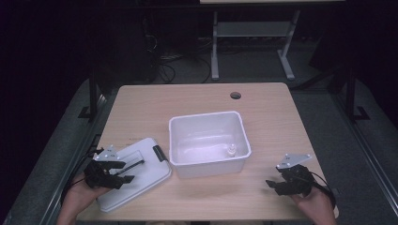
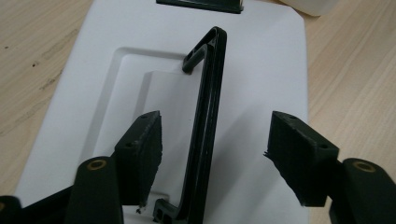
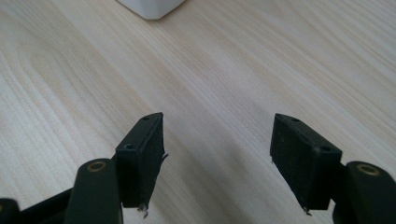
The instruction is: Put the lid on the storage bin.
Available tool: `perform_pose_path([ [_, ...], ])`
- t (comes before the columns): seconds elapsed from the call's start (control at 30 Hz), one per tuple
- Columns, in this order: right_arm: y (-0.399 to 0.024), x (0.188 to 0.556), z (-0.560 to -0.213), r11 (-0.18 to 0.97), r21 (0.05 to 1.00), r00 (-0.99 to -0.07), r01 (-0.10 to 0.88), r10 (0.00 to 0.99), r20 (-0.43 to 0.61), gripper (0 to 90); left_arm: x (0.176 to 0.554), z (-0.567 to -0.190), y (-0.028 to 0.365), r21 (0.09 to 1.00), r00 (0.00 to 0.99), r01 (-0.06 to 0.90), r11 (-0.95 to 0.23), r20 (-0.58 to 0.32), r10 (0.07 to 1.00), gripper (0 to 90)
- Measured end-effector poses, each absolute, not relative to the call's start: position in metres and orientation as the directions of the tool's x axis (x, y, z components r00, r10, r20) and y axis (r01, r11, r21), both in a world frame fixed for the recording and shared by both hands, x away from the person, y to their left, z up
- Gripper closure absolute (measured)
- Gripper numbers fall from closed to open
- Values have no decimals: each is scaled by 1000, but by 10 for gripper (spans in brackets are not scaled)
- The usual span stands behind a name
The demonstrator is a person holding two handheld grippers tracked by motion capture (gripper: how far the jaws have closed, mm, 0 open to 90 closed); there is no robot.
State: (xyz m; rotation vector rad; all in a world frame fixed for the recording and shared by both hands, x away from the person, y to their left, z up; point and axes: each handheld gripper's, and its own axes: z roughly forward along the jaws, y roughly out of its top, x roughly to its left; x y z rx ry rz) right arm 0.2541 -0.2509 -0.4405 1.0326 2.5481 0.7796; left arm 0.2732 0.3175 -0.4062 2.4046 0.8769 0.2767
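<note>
A white lid (image 1: 149, 174) lies flat on the table at the front left, and its black handle (image 1: 134, 164) stands raised. My left gripper (image 1: 127, 171) hovers over the lid. In the left gripper view its jaws (image 2: 215, 128) stand open astride the handle (image 2: 208, 107), with neither pad touching it; the handle runs nearer the left pad. The lid (image 2: 266, 79) spreads beneath. A white bin (image 1: 209, 166) sits open in the middle with a small white object (image 1: 231, 151) inside. My right gripper (image 1: 273, 186) is open over bare wood at the front right (image 3: 217, 126), with nothing between its pads.
A black latch (image 1: 158, 153) sits on the lid's far edge (image 2: 201, 4), close to the bin. A corner of the bin (image 3: 152, 7) lies ahead of the right gripper. The wooden table (image 1: 263, 108) has a round cable hole (image 1: 235, 95) at the back.
</note>
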Motion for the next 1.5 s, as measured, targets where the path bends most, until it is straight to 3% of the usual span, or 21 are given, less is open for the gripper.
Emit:
perform_pose_path([
  [0.47,-252,252,-443,597,586,-706,548,705,-57,336,283,-405,312,513,775,519,-684,56,629,573],
  [0.6,-250,253,-443,608,577,-711,545,700,-66,333,288,-405,310,490,776,517,-702,76,626,559],
  [1.03,-248,253,-443,613,576,-717,540,694,-68,330,300,-398,312,455,789,517,-725,77,610,701],
  [1.5,-245,254,-446,618,572,-725,539,686,-59,330,310,-398,313,425,794,521,-740,76,603,729],
])
